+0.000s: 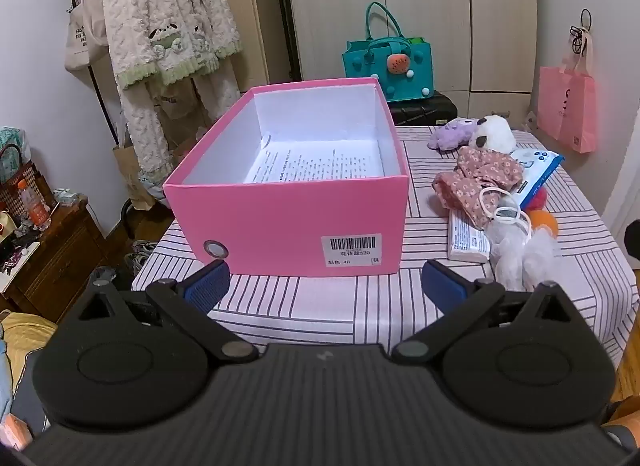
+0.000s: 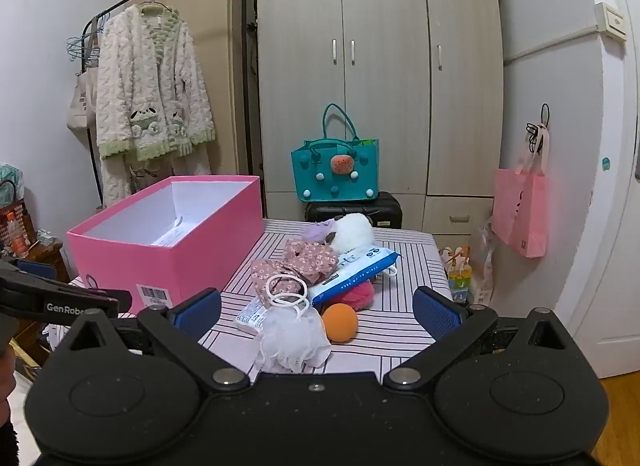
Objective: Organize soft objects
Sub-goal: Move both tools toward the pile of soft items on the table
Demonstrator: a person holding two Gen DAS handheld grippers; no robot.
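White mesh bath pouf lies nearest the right tongs, at the front of a small heap on the striped table, right of the open pink box. It looks very light and springy, likely to squash flat under the pads, so a bite into its bunched middle or its cord loop would hold best. Just beside it an orange ball would probably roll or slip unless taken across its widest part. Behind these, the floral cloth piece, the purple plush and the white plush look soft and forgiving anywhere. The wet-wipes pack seems floppy and slick. Both right tongs and left tongs stand spread fully wide, holding and touching nothing; the left ones face the box.
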